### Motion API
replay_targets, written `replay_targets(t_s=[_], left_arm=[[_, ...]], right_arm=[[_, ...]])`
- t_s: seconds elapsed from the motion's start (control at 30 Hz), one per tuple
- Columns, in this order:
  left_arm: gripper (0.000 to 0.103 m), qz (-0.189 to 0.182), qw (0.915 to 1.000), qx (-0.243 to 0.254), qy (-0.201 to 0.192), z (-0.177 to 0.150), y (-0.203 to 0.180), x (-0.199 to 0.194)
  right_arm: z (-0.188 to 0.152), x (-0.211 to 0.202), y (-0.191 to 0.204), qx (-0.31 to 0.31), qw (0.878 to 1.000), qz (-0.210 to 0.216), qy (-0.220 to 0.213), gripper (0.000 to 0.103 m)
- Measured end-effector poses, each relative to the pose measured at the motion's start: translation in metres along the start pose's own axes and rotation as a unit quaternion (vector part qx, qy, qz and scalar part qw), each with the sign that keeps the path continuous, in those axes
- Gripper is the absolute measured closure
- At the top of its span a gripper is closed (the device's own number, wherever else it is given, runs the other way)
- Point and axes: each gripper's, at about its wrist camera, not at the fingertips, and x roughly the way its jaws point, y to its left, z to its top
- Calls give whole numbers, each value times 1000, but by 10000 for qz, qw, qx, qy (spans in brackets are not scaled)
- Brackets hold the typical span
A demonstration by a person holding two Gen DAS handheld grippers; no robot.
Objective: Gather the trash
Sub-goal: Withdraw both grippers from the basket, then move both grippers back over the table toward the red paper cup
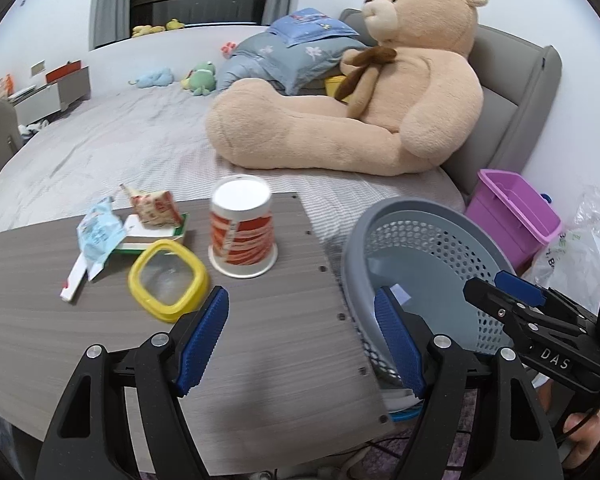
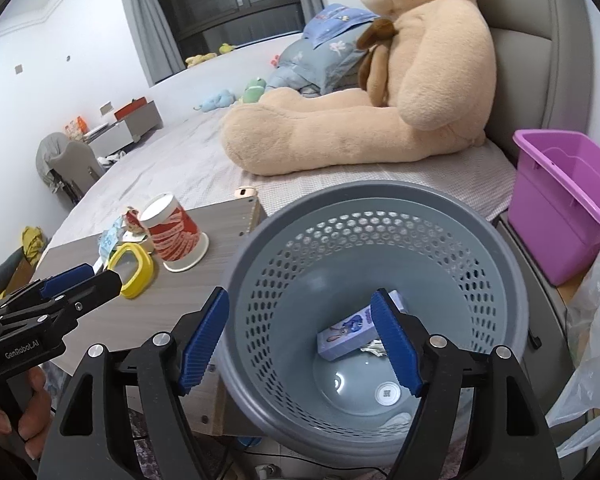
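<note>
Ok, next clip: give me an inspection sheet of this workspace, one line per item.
Surface: grey wood-grain table beside a bed.
Job's things: upside-down paper cup, yellow-rimmed lid, blue wrapper, crumpled red-printed carton on a flattened green-edged box, all on the table; grey perforated basket already holds a small printed box and a paper scrap.
Clutter: purple bin, white plastic bag.
Grippers: left gripper open over the table edge; right gripper open over the basket; both empty.
Cables: some on the floor below the table.
Surroundings: large teddy bear, pillows, small plush toys.
</note>
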Motion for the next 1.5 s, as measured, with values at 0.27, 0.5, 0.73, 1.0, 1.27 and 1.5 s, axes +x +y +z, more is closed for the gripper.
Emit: replay_targets(t_s=[0.27,0.5,0.73,1.0,1.27,1.5], left_arm=[[31,266,9989,-361,-121,-7,45,-15],[31,452,9966,-646,-246,-9,80,-25],[31,604,9945,-777,-365,-8,104,-32],[31,754,9915,-980,-414,-11,130,-36],[31,903,9886,-1125,-437,-14,148,-38],[31,986,9867,-1228,-388,-16,160,-35]], right_arm=[[7,10,40,-320,9993,180,46,30],[10,19,72,-586,9979,275,92,29],[13,25,97,-769,9965,304,100,27],[19,37,117,-965,9946,351,115,25],[24,48,135,-1106,9929,415,123,24],[27,62,144,-1165,9919,475,177,23]])
